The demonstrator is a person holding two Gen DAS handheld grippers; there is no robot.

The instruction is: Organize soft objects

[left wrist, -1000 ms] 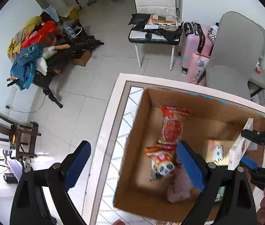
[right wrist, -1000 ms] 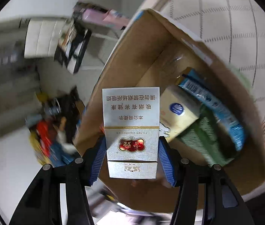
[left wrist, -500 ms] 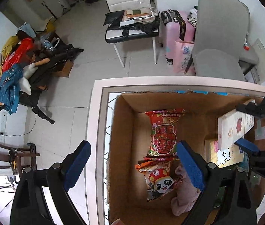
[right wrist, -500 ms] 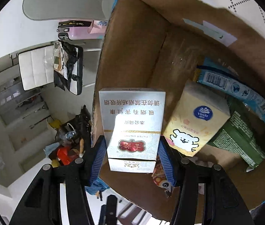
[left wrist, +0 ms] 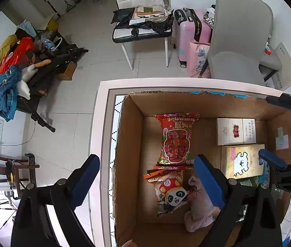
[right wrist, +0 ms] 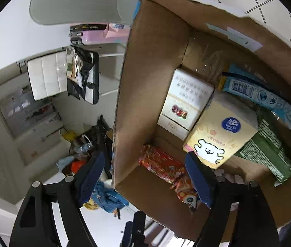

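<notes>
An open cardboard box (left wrist: 131, 135) stands on the patterned table. Inside lie a white cigarette carton (left wrist: 236, 131), a yellow tissue pack with a white bear (left wrist: 241, 161), a red snack bag (left wrist: 176, 138), a panda snack bag (left wrist: 172, 193) and a pink soft cloth (left wrist: 200, 205). My left gripper (left wrist: 147, 182) is open and empty above the box's left wall. My right gripper (right wrist: 145, 179) is open and empty above the box; the carton (right wrist: 186, 100) and tissue pack (right wrist: 221, 133) lie below it. The right gripper (left wrist: 277, 131) shows at the right in the left wrist view.
A blue packet (right wrist: 269, 100) and a green packet (right wrist: 269, 152) lie by the box's far wall. Beyond the table edge (left wrist: 98, 123) is tiled floor with a grey chair (left wrist: 242, 41), a pink suitcase (left wrist: 190, 39), a white chair (left wrist: 143, 20) and a clothes pile (left wrist: 9, 72).
My right gripper opened and let go of the white cigarette carton, which now lies in the box beside the tissue pack. My left gripper shifted over the box.
</notes>
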